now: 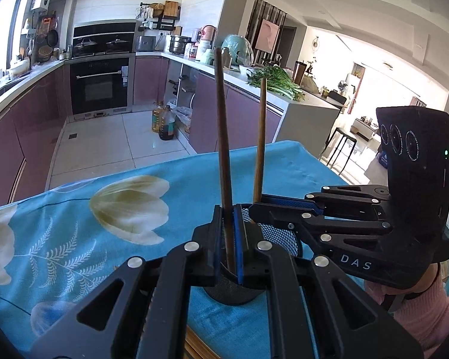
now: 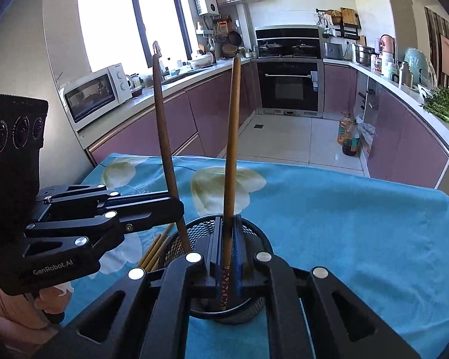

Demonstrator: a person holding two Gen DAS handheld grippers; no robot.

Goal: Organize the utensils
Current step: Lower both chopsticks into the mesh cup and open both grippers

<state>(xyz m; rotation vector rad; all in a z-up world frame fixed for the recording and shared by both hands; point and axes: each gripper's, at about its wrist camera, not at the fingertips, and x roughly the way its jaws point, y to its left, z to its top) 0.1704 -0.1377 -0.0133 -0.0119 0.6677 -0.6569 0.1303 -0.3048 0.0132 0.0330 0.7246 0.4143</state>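
A black mesh holder [image 2: 254, 230] stands on the blue flowered tablecloth [image 2: 344, 224]. My left gripper [image 1: 228, 212] is shut on a dark brown chopstick [image 1: 223, 149] held nearly upright, with its lower end inside the holder [image 1: 281, 236]. My right gripper [image 2: 228, 221] is shut on a lighter brown chopstick [image 2: 232, 149], and its patterned lower end dips into the holder. Each view shows the other tool too. The right gripper [image 1: 254, 206] comes in from the right with its chopstick [image 1: 260, 149]. The left gripper [image 2: 179, 206] comes in from the left with its chopstick [image 2: 164, 134].
Several loose chopsticks [image 2: 155, 248] lie on the cloth just left of the holder. Beyond the table's far edge are the tiled kitchen floor, oil bottles [image 2: 348, 137] and purple cabinets. Greens [image 1: 275, 80] lie on a counter.
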